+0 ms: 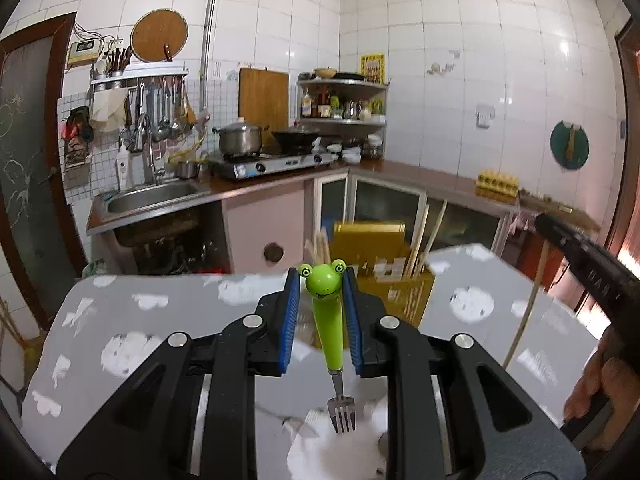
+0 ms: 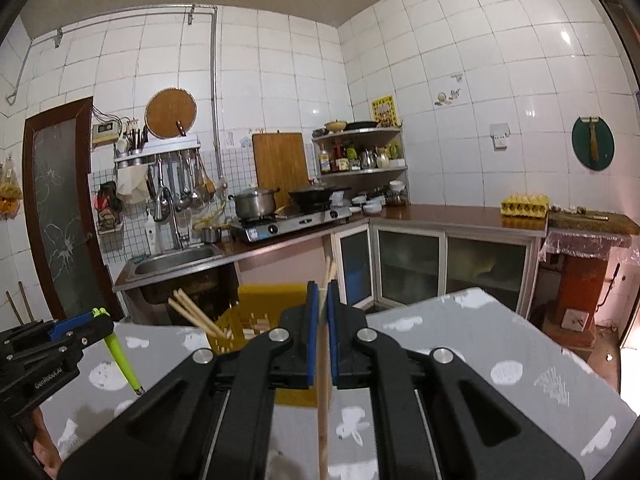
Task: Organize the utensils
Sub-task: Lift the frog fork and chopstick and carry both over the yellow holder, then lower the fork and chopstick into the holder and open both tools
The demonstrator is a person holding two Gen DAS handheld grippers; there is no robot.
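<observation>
My left gripper (image 1: 320, 312) has its blue fingers (image 1: 293, 300) clamped on the green frog fork (image 1: 328, 328), handle up and tines pointing down toward me above the grey desk (image 1: 140, 320). Just beyond it stands the yellow holder (image 1: 404, 292) with chopsticks (image 1: 424, 236) in it. On my right, the other gripper (image 2: 322, 336) has its fingers (image 2: 313, 332) pinched narrow on one wooden chopstick (image 2: 323, 420), held upright above the desk in front of the holder.
</observation>
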